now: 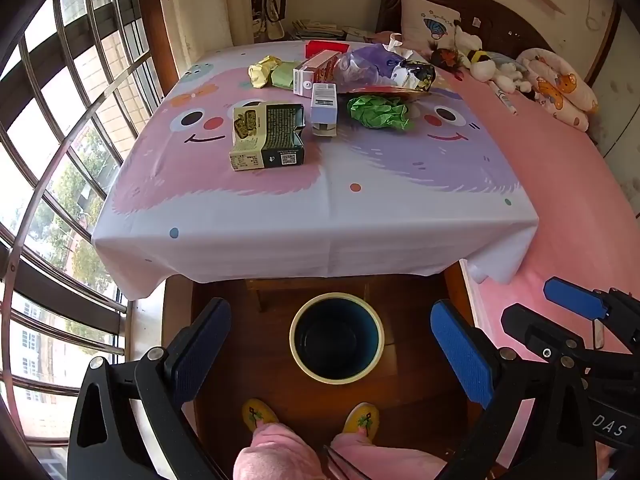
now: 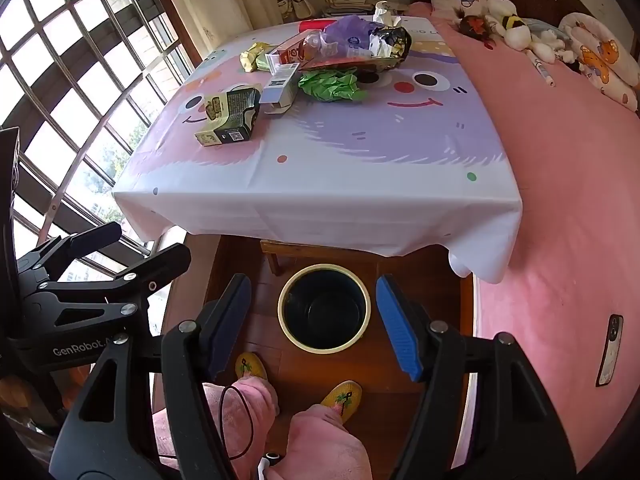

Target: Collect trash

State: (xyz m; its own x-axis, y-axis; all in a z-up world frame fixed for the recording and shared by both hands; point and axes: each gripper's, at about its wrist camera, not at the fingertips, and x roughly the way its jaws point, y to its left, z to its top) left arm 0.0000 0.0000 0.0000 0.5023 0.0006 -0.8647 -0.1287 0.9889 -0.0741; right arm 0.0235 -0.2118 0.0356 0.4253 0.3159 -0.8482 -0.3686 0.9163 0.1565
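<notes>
Trash lies on the cartoon tablecloth (image 1: 320, 208): a dark green and cream box (image 1: 267, 136) (image 2: 230, 116), a small pale carton (image 1: 324, 109) (image 2: 282, 88), crumpled green paper (image 1: 378, 112) (image 2: 330, 85), a yellow wrapper (image 1: 262, 71) (image 2: 250, 56) and a purple plastic bag (image 1: 368, 65) (image 2: 352, 36) with foil packaging. A cream-rimmed dark bin (image 1: 337, 338) (image 2: 323, 312) stands on the wooden floor before the table. My left gripper (image 1: 332, 344) hangs open above the bin, nothing between its fingers. My right gripper (image 2: 316, 320) is likewise open and empty over the bin.
A pink bed (image 2: 568, 184) with stuffed toys (image 1: 480, 60) and a pillow runs along the right. Barred windows (image 1: 60, 160) fill the left. A person's pink trouser legs and yellow slippers (image 1: 362, 420) stand near the bin. A phone (image 2: 610, 350) lies on the bed.
</notes>
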